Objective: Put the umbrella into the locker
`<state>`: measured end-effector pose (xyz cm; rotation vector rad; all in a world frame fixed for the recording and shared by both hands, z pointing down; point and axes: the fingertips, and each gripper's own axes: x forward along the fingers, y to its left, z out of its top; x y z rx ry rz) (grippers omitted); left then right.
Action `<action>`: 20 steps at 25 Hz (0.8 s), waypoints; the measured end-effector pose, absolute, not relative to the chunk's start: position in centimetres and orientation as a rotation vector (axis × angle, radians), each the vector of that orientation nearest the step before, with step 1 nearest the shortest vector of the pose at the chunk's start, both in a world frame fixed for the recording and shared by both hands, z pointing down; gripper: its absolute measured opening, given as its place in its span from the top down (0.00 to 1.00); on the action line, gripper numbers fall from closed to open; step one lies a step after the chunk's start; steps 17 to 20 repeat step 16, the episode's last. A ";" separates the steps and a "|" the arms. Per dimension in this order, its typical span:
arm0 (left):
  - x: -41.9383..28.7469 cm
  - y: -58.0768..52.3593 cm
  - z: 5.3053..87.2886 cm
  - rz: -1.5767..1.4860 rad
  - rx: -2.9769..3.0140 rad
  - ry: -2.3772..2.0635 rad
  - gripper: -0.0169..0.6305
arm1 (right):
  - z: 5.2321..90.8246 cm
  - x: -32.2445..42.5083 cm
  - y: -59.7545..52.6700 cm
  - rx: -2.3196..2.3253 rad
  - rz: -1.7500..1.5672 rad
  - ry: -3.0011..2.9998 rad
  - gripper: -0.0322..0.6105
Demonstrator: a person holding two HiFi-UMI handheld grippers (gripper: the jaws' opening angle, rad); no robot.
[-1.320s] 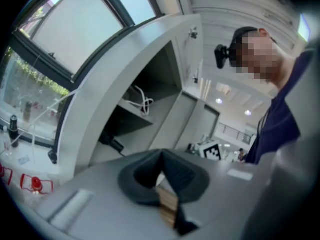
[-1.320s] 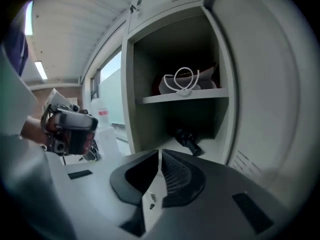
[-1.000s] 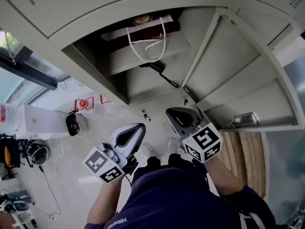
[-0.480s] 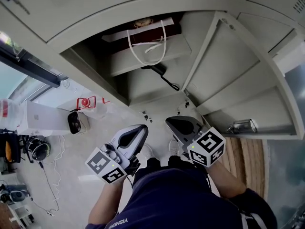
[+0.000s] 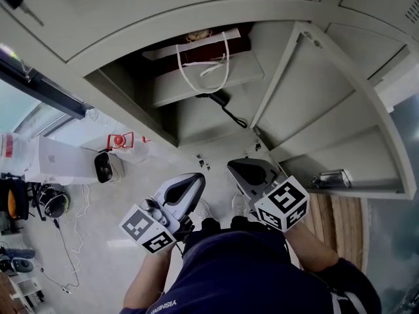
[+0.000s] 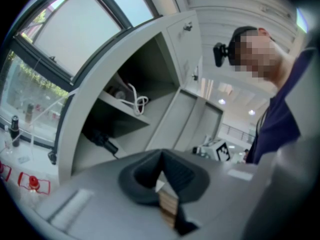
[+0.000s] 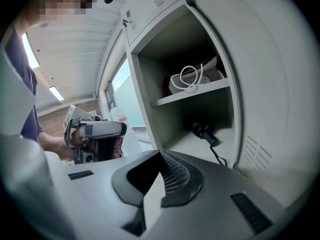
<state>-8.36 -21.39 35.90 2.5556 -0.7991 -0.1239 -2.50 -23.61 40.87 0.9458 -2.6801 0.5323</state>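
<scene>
The black folded umbrella (image 5: 219, 99) lies on the floor of the open locker's lower compartment (image 5: 196, 120), its strap trailing towards the front edge. It also shows in the left gripper view as the umbrella (image 6: 102, 140) and in the right gripper view as the umbrella (image 7: 204, 132). My left gripper (image 5: 195, 175) and right gripper (image 5: 231, 164) hang side by side in front of the locker, well short of the opening. In each gripper view, the left gripper (image 6: 161, 152) and the right gripper (image 7: 160, 154) have their jaws together with nothing between them.
A white bag with rope handles (image 5: 200, 51) sits on the upper shelf. The locker door (image 5: 308, 90) stands open to the right. On the floor at left are a red-labelled item (image 5: 118, 141), a black device (image 5: 101, 167) and cables.
Both grippers stay in about the same place. The right gripper's marker cube has dipped slightly.
</scene>
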 end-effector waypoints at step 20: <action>-8.7 -21.8 35.7 -0.132 2.550 -0.820 0.97 | 40.4 -3.1 -23.9 0.926 0.476 -2.673 0.94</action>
